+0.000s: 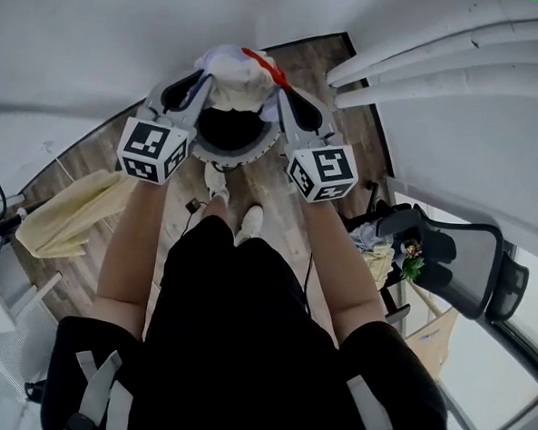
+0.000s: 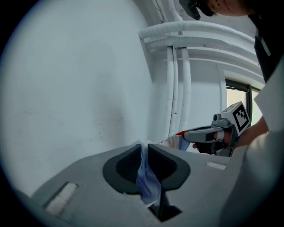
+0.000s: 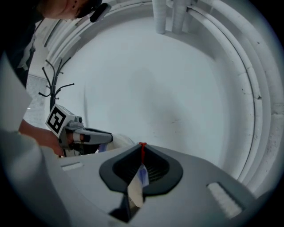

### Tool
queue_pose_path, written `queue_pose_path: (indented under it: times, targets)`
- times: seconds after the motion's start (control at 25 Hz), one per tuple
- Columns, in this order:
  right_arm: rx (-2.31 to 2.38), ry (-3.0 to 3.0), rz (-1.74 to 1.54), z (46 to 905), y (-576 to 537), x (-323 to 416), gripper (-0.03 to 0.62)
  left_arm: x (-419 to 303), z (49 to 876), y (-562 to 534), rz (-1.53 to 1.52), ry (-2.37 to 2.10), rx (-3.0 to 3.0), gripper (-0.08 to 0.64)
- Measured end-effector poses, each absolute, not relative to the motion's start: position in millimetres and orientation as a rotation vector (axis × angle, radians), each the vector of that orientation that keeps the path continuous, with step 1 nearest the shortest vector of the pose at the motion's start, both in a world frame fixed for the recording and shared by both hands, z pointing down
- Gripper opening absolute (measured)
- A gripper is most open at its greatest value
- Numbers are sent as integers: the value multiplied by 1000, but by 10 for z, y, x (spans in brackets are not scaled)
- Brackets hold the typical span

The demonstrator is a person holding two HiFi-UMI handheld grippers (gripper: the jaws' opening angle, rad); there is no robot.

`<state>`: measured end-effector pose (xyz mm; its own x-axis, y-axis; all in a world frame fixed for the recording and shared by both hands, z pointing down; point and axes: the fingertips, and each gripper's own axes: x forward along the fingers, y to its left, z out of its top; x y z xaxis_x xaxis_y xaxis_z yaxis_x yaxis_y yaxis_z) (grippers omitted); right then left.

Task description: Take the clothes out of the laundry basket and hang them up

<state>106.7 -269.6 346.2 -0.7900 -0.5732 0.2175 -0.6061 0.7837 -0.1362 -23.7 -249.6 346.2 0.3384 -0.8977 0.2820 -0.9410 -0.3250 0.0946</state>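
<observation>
Garment (image 1: 234, 74) hangs between left gripper (image 2: 143, 154) and right gripper (image 3: 142, 153), both clamped on it.

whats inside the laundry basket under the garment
The garment hangs over the laundry basket, hiding its far part. The near part inside looks dark, no clothes made out; the covered part cannot be seen.

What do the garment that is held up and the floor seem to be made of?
The garment looks like thin soft cloth, cream and pale blue with red trim, matte: it bunches and folds. The floor looks like wood or wood-look laminate, brown planks with seams; which, I cannot tell.
</observation>
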Motion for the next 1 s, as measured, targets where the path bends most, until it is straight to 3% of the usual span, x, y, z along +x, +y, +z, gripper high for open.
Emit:
queue_pose_path:
  times: [0.68,1.0]
  targets:
    - [308,-3073,25,2105,-512,317,12,-733,2080,202,166,-2177,2154,51]
    - [-27,-3156,-5,1610,924,-521,12,-1296,1620,1670,125,-2373,2035,52]
